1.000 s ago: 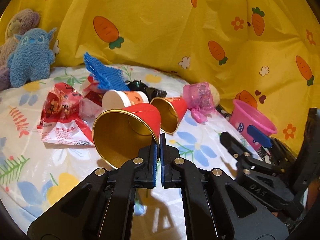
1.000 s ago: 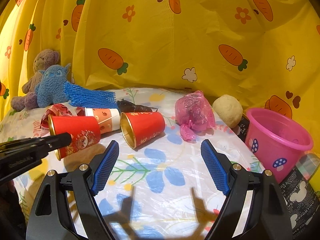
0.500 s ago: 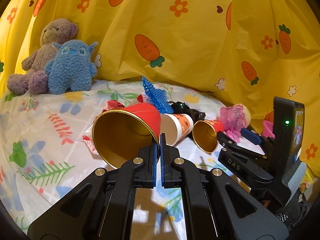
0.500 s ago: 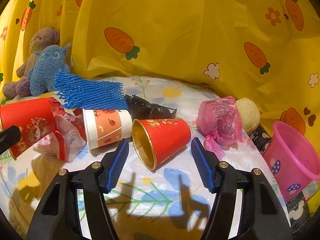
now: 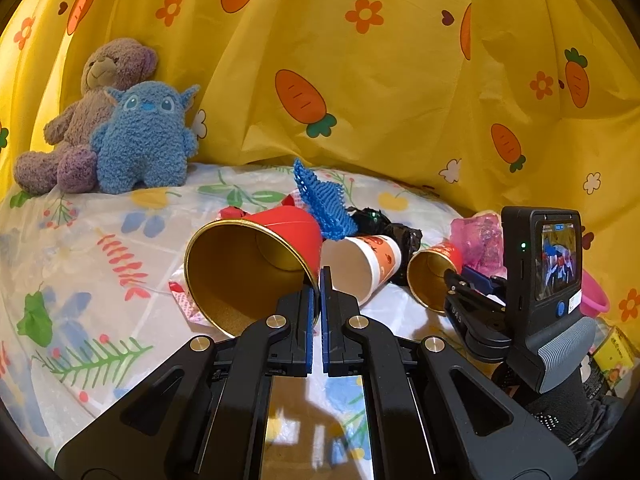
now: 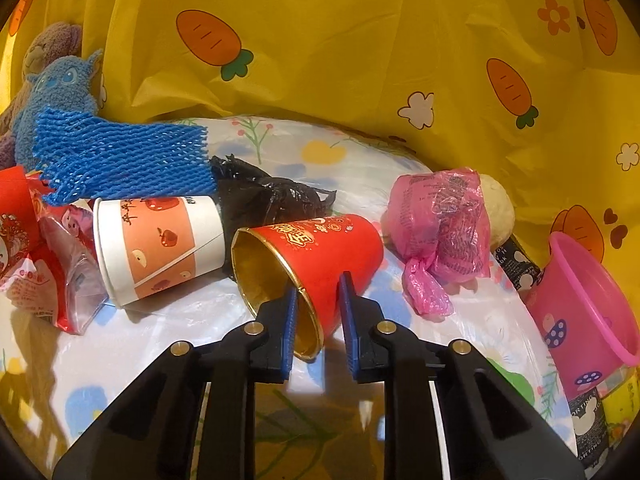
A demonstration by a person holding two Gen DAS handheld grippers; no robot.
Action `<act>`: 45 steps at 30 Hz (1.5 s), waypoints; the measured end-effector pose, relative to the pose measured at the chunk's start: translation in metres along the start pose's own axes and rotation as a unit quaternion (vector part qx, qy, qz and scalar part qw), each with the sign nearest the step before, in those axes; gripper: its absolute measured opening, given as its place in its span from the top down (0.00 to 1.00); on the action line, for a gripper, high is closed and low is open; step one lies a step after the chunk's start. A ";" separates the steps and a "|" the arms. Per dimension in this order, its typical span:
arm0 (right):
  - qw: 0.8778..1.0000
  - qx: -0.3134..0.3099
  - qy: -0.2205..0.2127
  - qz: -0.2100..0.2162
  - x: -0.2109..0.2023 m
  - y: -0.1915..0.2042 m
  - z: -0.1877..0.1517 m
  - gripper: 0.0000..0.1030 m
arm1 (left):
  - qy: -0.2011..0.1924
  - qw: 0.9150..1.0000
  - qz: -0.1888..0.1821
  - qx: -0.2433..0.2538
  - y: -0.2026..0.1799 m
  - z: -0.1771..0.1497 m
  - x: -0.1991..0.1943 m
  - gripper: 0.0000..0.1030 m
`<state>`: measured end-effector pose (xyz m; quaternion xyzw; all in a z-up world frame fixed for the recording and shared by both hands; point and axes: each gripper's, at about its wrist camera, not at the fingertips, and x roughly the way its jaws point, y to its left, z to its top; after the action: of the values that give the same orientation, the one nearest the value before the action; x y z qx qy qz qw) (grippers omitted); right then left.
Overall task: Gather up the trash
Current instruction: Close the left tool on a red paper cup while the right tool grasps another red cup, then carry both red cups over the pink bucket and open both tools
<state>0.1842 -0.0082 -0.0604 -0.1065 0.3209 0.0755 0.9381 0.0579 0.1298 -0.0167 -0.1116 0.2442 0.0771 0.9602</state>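
Backdrop: yellow cloth (image 6: 360, 60) printed with carrots and flowers hangs behind a table covered in a floral plastic sheet (image 6: 360, 160).

Cup in your left gripper: a red paper cup (image 5: 256, 264) with a gold lining, lifted on its side with its mouth facing the camera.

Left gripper (image 5: 321, 276): you have it closed on that cup's rim, one pad inside and one outside, with only the cup wall between them.

Cup at your right gripper: a second red cup (image 6: 308, 268), gold inside with gold print, lies on its side on the sheet, mouth toward the lower left.

Right gripper (image 6: 318, 300): narrowly open and straddling this cup's rim, left finger inside the mouth, right finger against the outer wall; you cannot tell from this view whether the pads are pressing.

Other trash: a white and orange cup (image 6: 156, 248) lies just left of it, touching a crumpled black bag (image 6: 260, 196); a blue foam net (image 6: 120, 160) rests above; red wrappers (image 6: 36, 272) lie at far left; a knotted pink bag (image 6: 440, 236) sits to the right.

Bin: a pink bucket (image 6: 580, 304) stands at the right edge.

Toys: a blue plush (image 5: 144, 136) and a brown bear (image 5: 92, 108) sit at the back left.
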 end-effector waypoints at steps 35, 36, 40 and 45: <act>0.977 0.164 -0.119 -0.063 -0.136 -0.192 -0.060 0.96 | 0.010 0.963 -0.232 0.136 -0.194 0.011 -0.007 0.98; 0.975 0.171 -0.120 -0.074 -0.136 -0.203 -0.060 0.96 | 0.011 0.959 -0.245 0.144 -0.208 0.014 -0.003 0.98; 0.966 0.201 -0.121 -0.112 -0.133 -0.247 -0.058 0.96 | 0.017 0.944 -0.285 0.165 -0.259 0.019 0.015 0.98; 0.955 0.224 -0.123 -0.148 -0.128 -0.289 -0.057 0.96 | 0.040 0.927 -0.332 0.169 -0.315 0.022 0.047 0.98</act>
<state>0.1118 -0.3106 0.0182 0.0706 0.1920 -0.1255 0.9708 0.1729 -0.1637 0.0349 -0.0254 0.2404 -0.2927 0.9252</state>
